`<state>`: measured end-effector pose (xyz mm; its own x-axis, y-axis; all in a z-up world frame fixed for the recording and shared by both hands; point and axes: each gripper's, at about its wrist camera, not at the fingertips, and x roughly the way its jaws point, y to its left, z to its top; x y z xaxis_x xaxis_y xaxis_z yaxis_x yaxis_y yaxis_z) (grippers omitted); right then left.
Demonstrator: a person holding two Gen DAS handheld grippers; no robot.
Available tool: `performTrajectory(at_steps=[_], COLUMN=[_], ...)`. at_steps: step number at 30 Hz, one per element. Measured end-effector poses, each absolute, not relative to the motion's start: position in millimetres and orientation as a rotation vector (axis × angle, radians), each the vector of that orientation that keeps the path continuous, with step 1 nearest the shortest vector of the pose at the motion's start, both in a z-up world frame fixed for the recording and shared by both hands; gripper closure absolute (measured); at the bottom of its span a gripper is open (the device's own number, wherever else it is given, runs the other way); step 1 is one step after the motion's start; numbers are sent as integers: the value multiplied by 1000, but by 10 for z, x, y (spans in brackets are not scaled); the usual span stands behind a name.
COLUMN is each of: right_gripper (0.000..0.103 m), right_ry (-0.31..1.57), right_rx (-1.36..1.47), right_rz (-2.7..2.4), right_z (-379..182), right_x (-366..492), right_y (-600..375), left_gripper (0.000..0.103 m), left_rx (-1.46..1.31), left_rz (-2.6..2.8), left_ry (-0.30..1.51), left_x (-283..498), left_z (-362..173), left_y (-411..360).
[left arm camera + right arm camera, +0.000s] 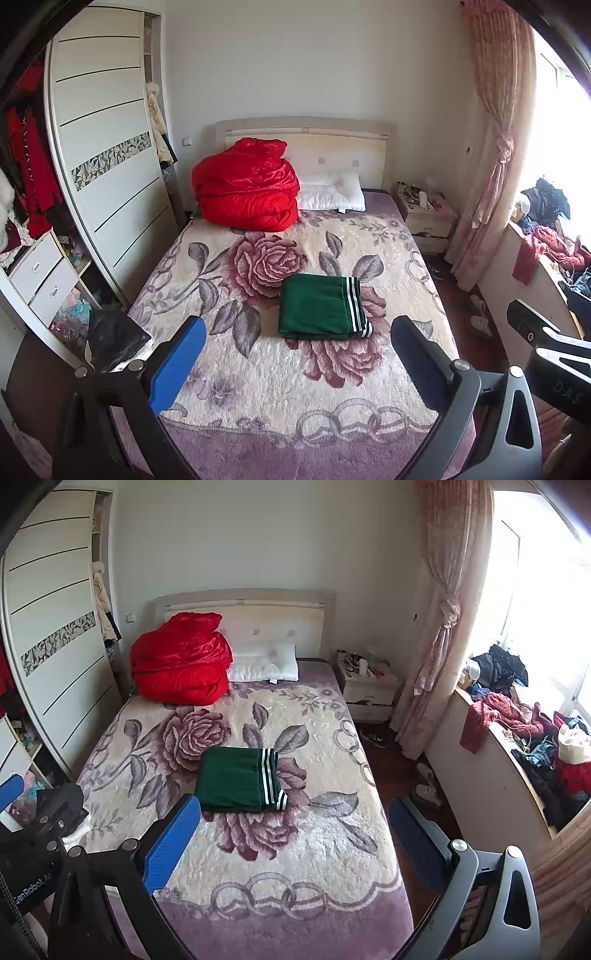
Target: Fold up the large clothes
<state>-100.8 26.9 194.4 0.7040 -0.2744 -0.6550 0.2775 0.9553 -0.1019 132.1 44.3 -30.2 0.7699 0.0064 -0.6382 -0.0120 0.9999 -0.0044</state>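
Note:
A green garment with white stripes (pixel 321 308) lies folded into a neat rectangle on the middle of the bed (pixel 258 391); it also shows in the right wrist view (pixel 238 781). My left gripper (pixel 295 350) is open and empty, held high above the foot of the bed, well short of the garment. My right gripper (pixel 295 830) is open and empty too, above the bed's right front part. The right gripper's body shows at the right edge of the left wrist view (pixel 546 350).
A bundled red quilt (pixel 245 192) and a white pillow (pixel 332 192) lie at the head of the bed. A wardrobe (pixel 103 155) stands left, a nightstand (pixel 369 690) and a curtain (pixel 439 627) right, and a clothes-strewn window ledge (pixel 517 738) far right.

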Motion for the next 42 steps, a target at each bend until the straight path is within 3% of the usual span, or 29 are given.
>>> performTrajectory(at_steps=[42], right_gripper=[0], right_ry=[740], right_rx=[18], right_rz=[-297], right_z=[1886], right_x=[-1031], right_y=[308], left_gripper=[1], left_rx=[-5], left_rz=[20], left_ry=[679], left_x=[1350], left_z=[-227], left_y=[458])
